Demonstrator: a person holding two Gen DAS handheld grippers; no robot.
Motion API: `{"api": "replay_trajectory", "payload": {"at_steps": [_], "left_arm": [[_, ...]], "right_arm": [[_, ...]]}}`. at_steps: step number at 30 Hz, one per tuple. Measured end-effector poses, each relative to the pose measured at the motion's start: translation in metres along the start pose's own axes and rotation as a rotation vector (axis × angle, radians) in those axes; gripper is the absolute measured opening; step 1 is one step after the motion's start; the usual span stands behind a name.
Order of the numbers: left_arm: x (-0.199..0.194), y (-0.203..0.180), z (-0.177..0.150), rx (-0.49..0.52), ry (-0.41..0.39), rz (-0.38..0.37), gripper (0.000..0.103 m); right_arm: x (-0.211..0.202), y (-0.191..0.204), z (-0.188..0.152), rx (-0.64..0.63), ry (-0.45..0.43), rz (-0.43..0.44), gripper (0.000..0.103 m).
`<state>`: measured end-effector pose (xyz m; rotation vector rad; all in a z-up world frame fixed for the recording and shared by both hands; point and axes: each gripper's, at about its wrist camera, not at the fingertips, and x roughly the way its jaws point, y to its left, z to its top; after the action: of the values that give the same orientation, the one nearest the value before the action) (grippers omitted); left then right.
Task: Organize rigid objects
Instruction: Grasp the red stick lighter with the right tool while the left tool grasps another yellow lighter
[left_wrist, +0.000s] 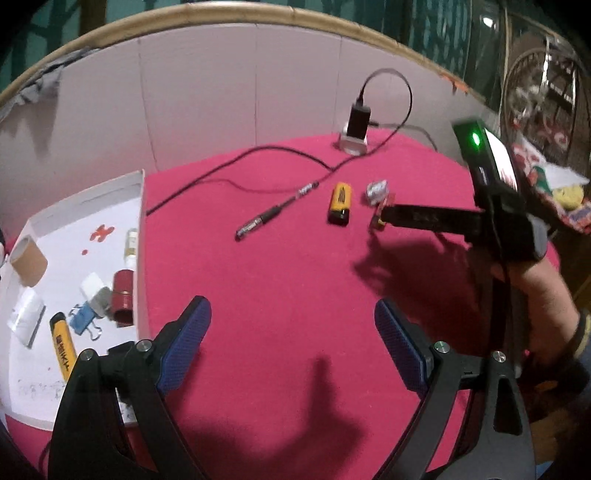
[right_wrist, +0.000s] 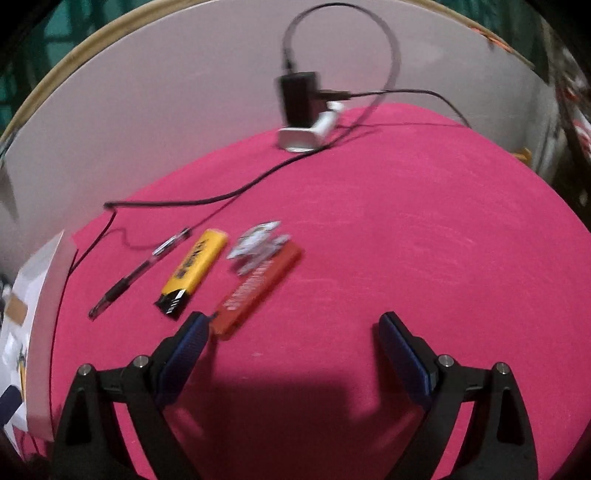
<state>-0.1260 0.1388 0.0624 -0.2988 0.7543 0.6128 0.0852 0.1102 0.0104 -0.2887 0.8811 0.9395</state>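
Observation:
On the red cloth lie a black pen (left_wrist: 277, 210), a yellow lighter (left_wrist: 340, 203), a crumpled silver piece (left_wrist: 376, 192) and a red lighter (right_wrist: 258, 288). In the right wrist view they are the pen (right_wrist: 140, 271), the yellow lighter (right_wrist: 194, 273) and the silver piece (right_wrist: 256, 245). My right gripper (right_wrist: 293, 321) is open with only cloth between its jaws. Its left fingertip (right_wrist: 197, 325) is right by the red lighter's near end. In the left wrist view the right gripper (left_wrist: 386, 214) partly hides that lighter. My left gripper (left_wrist: 292, 306) hangs open and empty over bare cloth, nearer than the objects.
A white tray (left_wrist: 140, 206) at the left holds a cardboard roll (left_wrist: 27, 262), a dark red cylinder (left_wrist: 123, 295), a blue binder clip (left_wrist: 83, 319), another yellow lighter (left_wrist: 62, 345) and white pieces. A black charger (left_wrist: 359, 120) with its cable (left_wrist: 229, 171) stands at the back.

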Motion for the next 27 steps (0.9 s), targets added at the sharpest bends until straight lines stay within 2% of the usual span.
{"api": "replay_trajectory", "payload": {"at_steps": [1,5,8,10,11,12,14,15,18,21,25,27], "left_arm": [[0.005,-0.002,0.000,0.004,0.011,0.010,0.091],[0.026,-0.002,0.007,0.008,0.048,0.034,0.091],[0.044,-0.007,0.017,0.028,0.065,0.023,0.091],[0.058,-0.013,0.026,0.046,0.075,0.005,0.091],[0.066,-0.017,0.031,0.059,0.079,-0.004,0.091],[0.072,-0.021,0.036,0.069,0.085,-0.003,0.091],[0.086,-0.028,0.045,0.077,0.094,-0.028,0.091],[0.092,-0.030,0.049,0.078,0.098,-0.040,0.091],[0.110,-0.035,0.059,0.084,0.106,-0.046,0.091],[0.124,-0.038,0.066,0.092,0.106,-0.047,0.091],[0.148,-0.045,0.077,0.115,0.132,-0.036,0.091],[0.152,-0.047,0.080,0.121,0.133,-0.046,0.091]], "right_arm": [[0.007,0.006,0.002,-0.033,0.014,-0.005,0.073],[0.021,0.025,0.009,-0.098,0.027,-0.075,0.072],[0.024,0.026,0.013,-0.094,0.024,-0.071,0.070],[0.022,0.020,0.012,-0.094,0.015,-0.057,0.064],[0.019,0.016,0.011,-0.091,0.006,-0.054,0.050],[0.016,0.007,0.010,-0.081,-0.003,-0.047,0.031],[0.009,-0.022,0.007,-0.026,-0.006,0.004,0.012],[0.006,-0.035,0.005,-0.007,-0.008,0.018,0.010],[-0.005,-0.063,-0.001,0.016,-0.020,0.036,0.010],[-0.011,-0.081,-0.006,0.031,-0.021,0.096,0.011],[-0.006,-0.073,0.001,-0.028,-0.015,0.096,0.014],[-0.002,-0.066,0.005,-0.056,-0.014,0.070,0.024]]}}
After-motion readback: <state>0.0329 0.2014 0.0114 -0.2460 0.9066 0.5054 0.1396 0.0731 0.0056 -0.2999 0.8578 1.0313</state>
